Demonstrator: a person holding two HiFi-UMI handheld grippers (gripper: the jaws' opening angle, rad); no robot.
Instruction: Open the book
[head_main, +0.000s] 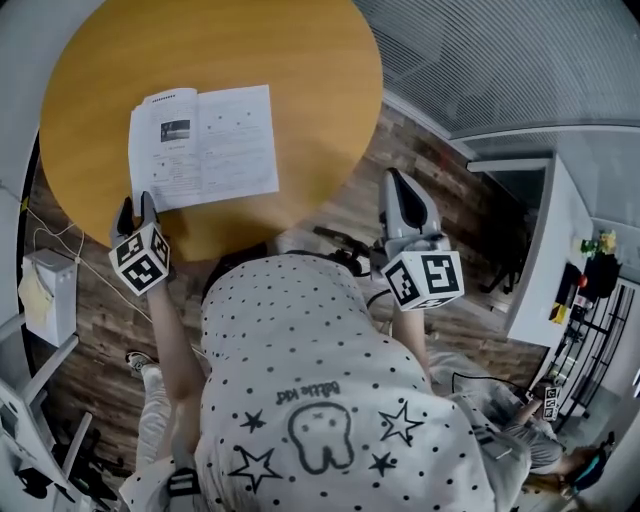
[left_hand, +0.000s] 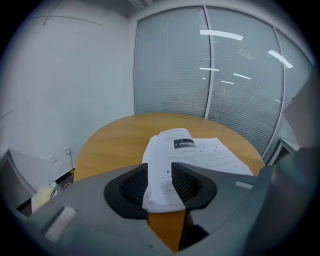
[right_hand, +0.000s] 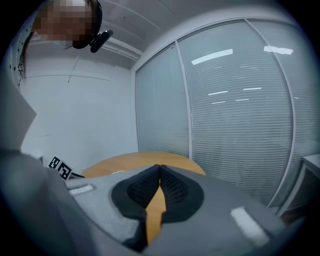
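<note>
Since the book (head_main: 203, 147) lies spread flat with two printed pages facing up, the opening looks done or very nearly done. It rests on the round wooden table (head_main: 300, 80), in the left half of the head view, with its lower edge near the table's rim.

The left gripper (head_main: 137, 203) sits at the book's lower left corner. In its own view the jaws stand partly apart. The near edge of the left page shows in the gap between them, and that page bulges upward a little. The gap looks too wide for a pinch on thin paper, so I judge the page is loose rather than held.

The right gripper (head_main: 400, 180) is off the table's edge at the right of the head view, well apart from the book. Its jaws are closed tip to tip with nothing between them.

What may remain is drawing the left gripper clear and seeing whether the bulging page settles flat.
</note>
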